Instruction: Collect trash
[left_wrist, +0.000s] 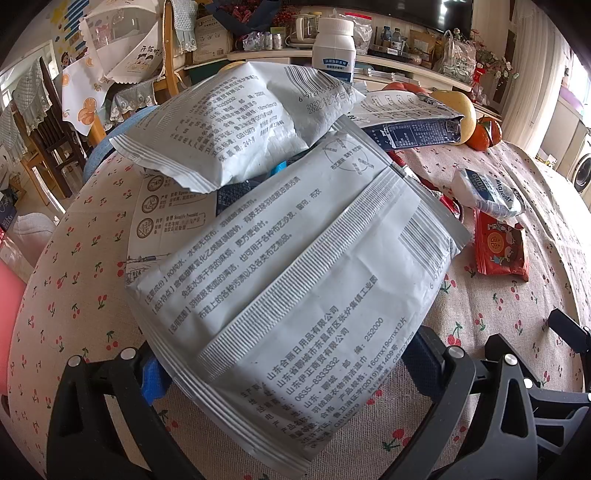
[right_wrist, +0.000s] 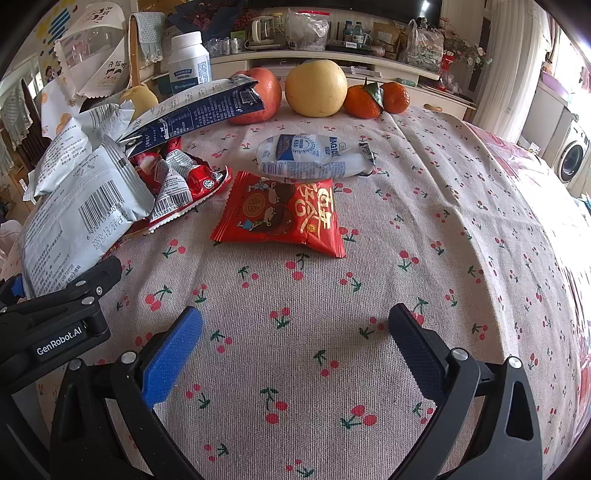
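Note:
A large grey-white wipes packet (left_wrist: 288, 266) lies lengthwise between the wide-apart fingers of my left gripper (left_wrist: 291, 354), which is open; the pads do not press it. A second grey packet (left_wrist: 229, 122) rests on the pile behind it, beside a torn dark-blue carton (left_wrist: 406, 114). My right gripper (right_wrist: 295, 317) hangs open over bare cloth. Ahead of it lie a red snack packet (right_wrist: 284, 218) and a white-blue wrapper (right_wrist: 314, 158). A crumpled red wrapper (right_wrist: 184, 177) sits left of them against the grey packets (right_wrist: 74, 221).
An apple (right_wrist: 266, 96), a yellow pear (right_wrist: 316, 88) and two oranges (right_wrist: 364, 98) line the far side of the cherry-print tablecloth (right_wrist: 443, 221). A white bottle (right_wrist: 188, 62) stands behind the carton. Chairs and a shelf lie beyond. The left gripper's black body (right_wrist: 62, 321) is close on my right gripper's left.

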